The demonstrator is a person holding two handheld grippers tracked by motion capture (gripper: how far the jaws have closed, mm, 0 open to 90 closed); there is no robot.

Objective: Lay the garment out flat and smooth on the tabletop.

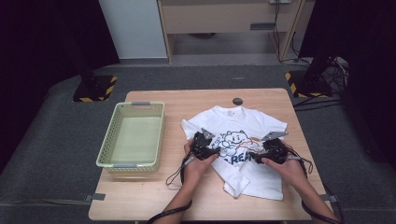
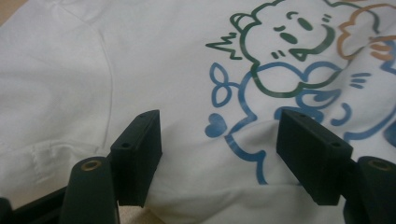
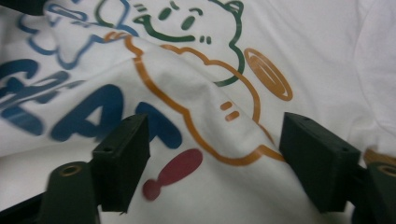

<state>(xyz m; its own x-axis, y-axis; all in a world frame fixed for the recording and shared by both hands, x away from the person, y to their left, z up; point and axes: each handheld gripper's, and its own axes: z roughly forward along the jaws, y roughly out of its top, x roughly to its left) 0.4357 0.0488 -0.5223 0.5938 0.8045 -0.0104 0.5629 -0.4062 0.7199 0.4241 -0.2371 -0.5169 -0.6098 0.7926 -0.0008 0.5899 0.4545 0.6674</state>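
Folding white shirt point(image 1: 243, 140) on bench point(image 1: 154, 200): both tongs point(image 1: 215, 150) point(image 1: 254, 156) released astride raised cloth; next, clench on folds.

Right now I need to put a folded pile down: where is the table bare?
Bare wood lies between the green basket and the white T-shirt, and along the near table edge. The basket itself is empty. The middle is crowded: both grippers work on the shirt.
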